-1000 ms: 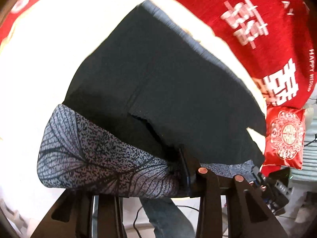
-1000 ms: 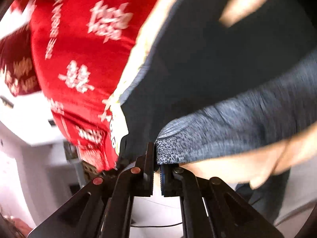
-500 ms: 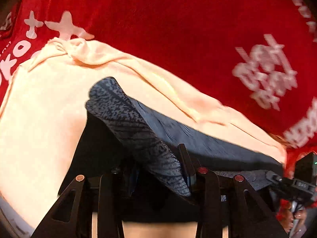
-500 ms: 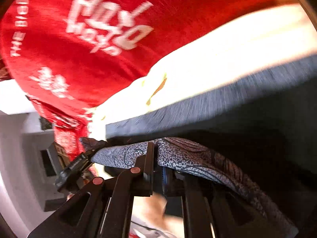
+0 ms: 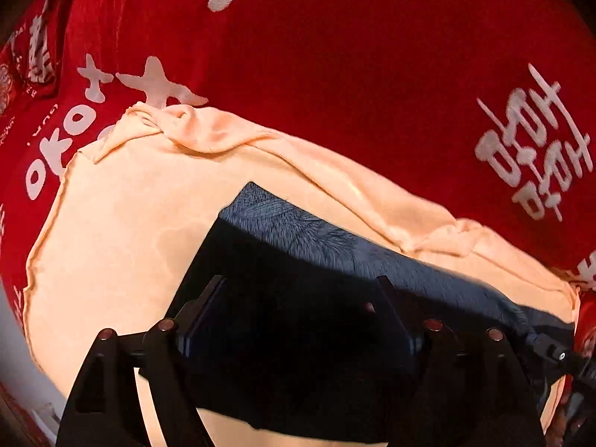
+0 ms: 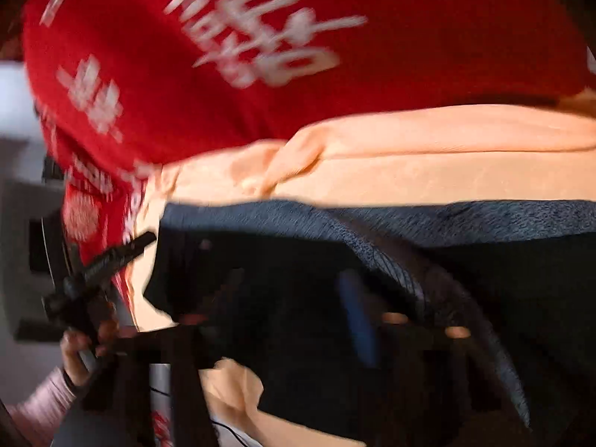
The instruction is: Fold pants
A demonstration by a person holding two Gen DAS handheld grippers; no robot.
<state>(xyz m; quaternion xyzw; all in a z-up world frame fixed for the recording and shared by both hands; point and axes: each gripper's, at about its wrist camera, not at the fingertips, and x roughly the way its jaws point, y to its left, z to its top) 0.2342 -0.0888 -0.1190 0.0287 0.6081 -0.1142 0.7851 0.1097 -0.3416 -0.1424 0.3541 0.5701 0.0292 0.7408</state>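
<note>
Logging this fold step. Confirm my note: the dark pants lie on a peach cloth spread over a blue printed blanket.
One thing is wrong: the blanket is red with white print, not blue, as the left wrist view shows. The dark pants do lie on the peach cloth spread over it.

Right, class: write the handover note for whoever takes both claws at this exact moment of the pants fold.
Left claw: open, jaws just spread, nothing pinched.
Right claw: jaws just opening; picture blurred, grip unclear.
Pants: lying on the peach cloth, over the red cover, patterned edge along the far side.
Done: the carried end is laid over and let go.
Left: probably lift the claws clear, check the edges, fold again if needed.
</note>
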